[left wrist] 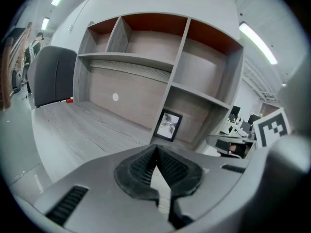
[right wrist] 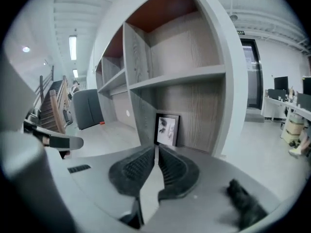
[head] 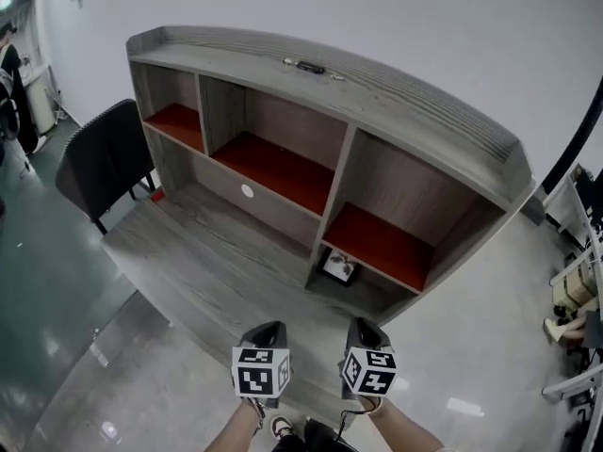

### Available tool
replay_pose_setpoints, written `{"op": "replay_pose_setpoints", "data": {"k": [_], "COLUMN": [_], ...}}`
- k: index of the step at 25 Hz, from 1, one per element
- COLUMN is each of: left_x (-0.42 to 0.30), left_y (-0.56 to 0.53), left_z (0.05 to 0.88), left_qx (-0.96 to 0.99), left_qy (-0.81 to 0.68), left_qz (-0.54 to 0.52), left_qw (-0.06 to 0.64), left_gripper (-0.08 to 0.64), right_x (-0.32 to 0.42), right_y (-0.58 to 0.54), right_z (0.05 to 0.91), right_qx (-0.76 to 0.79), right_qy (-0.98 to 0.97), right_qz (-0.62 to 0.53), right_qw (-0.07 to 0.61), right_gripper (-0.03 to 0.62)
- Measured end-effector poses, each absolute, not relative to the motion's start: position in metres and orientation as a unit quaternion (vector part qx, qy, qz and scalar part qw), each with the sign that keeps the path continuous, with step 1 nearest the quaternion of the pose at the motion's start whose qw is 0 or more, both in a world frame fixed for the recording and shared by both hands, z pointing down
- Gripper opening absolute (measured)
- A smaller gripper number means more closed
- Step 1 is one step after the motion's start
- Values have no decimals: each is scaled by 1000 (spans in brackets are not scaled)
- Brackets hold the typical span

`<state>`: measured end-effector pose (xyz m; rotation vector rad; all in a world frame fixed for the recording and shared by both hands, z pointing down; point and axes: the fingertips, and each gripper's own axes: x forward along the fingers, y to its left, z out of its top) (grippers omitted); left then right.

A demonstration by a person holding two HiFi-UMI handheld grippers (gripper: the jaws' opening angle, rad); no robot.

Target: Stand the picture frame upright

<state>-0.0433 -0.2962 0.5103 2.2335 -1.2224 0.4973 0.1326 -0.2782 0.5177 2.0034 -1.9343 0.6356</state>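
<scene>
A black picture frame (head: 338,267) with a grey print stands upright in the low cubby under the hutch's right shelf, leaning back against the rear panel. It shows ahead in the left gripper view (left wrist: 168,125) and the right gripper view (right wrist: 167,129). My left gripper (head: 268,331) and right gripper (head: 364,329) hover side by side over the desk's front edge, well short of the frame. Both are shut, with nothing between the pads (left wrist: 141,165) (right wrist: 171,165).
The grey wooden desk (head: 207,262) carries a hutch (head: 396,111) with red-lined shelves. A dark small object (head: 306,66) lies on the hutch top. A black chair (head: 104,163) stands at the left end, with a small red item (head: 157,195) near it.
</scene>
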Motion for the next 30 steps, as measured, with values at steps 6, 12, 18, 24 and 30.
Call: {"op": "replay_pose_setpoints", "data": {"k": [6, 12, 18, 24, 30], "left_x": [-34, -16, -2, -14, -19], "left_y": [-241, -210, -182, -144, -110], "left_z": [469, 448, 446, 459, 456], "left_qx": [840, 854, 858, 836, 832], "left_qy": [-443, -426, -415, -449, -453], "left_qz": [165, 168, 178, 190, 199], "left_qw": [269, 248, 245, 252, 250], "left_gripper": [12, 12, 12, 12, 12], "right_x": [126, 134, 135, 147, 152], "right_y": [-225, -189, -159, -115, -85], "right_z": [487, 474, 458, 452, 456], "right_qx": [674, 679, 678, 685, 682], "right_qy": [-690, -682, -687, -683, -681], "right_qz": [222, 247, 235, 227, 239], "right_qw": [143, 117, 115, 112, 121], "right_gripper": [41, 37, 35, 35, 35]}}
